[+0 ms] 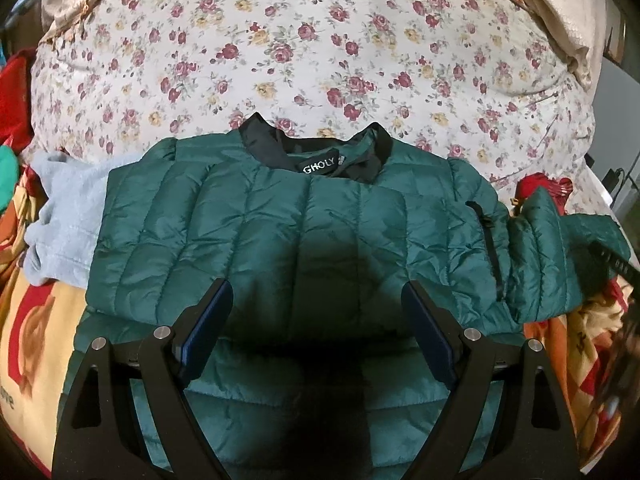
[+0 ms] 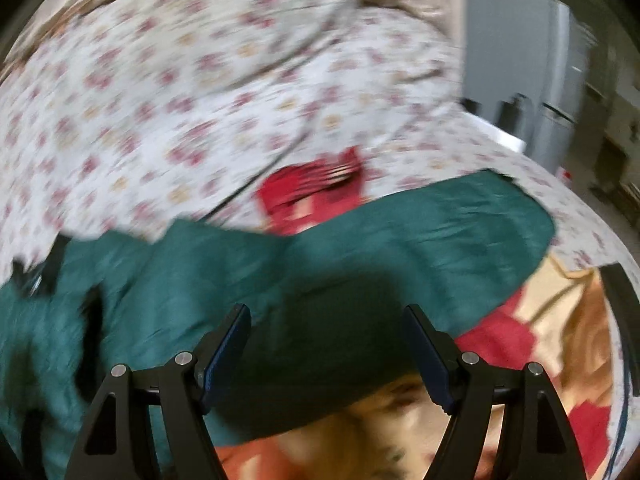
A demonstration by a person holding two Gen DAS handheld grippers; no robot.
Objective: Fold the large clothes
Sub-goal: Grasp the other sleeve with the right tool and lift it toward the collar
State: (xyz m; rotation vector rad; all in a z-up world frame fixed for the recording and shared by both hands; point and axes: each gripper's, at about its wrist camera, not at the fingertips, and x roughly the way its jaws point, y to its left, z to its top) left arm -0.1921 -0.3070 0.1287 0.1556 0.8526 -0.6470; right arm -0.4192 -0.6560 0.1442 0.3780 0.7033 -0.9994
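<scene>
A dark green quilted jacket [image 1: 304, 216] with a black collar and a label lies flat on the bed, collar away from me. Its left sleeve is folded in over the body. Its right sleeve [image 1: 560, 248] stretches out to the right. My left gripper [image 1: 318, 300] hovers open over the jacket's lower middle, with nothing between its blue pads. In the blurred right wrist view the same green jacket sleeve [image 2: 400, 232] runs across the picture. My right gripper [image 2: 328, 320] stands open above that sleeve, holding nothing.
A floral quilt [image 1: 320, 48] covers the bed behind the jacket. A light grey garment [image 1: 60, 216] lies at the jacket's left. A red and orange patterned blanket [image 2: 560, 340] lies under the jacket. Red cloth [image 2: 312, 196] shows beyond the sleeve. Grey furniture [image 2: 520, 60] stands at the right.
</scene>
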